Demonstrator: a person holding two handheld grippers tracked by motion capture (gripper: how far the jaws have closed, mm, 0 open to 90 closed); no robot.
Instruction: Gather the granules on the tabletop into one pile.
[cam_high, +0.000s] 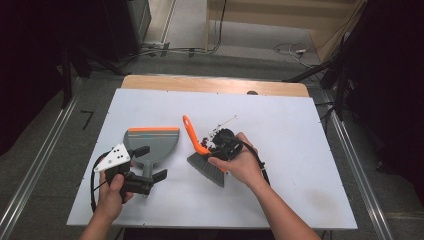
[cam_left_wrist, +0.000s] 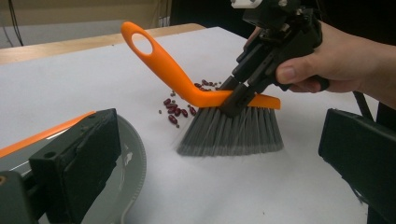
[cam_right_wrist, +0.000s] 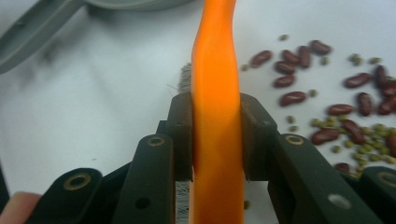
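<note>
A hand brush with an orange handle (cam_high: 192, 136) and grey bristles (cam_high: 207, 169) stands on the white table, bristles down. My right gripper (cam_high: 220, 147) is shut on the orange handle (cam_right_wrist: 215, 93), just above the bristles (cam_left_wrist: 231, 133). Red and green beans (cam_left_wrist: 180, 112) lie scattered behind the brush and spread to the right of the handle in the right gripper view (cam_right_wrist: 336, 112). A grey dustpan with an orange lip (cam_high: 151, 140) lies left of the brush. My left gripper (cam_high: 151, 163) is open over the dustpan's handle, its fingers (cam_left_wrist: 79, 163) wide apart.
The white board (cam_high: 300, 150) covers a wooden table whose far edge (cam_high: 215, 84) shows. Cables (cam_high: 290, 50) lie on the floor beyond it. Metal rails (cam_high: 355, 160) run along both sides of the table.
</note>
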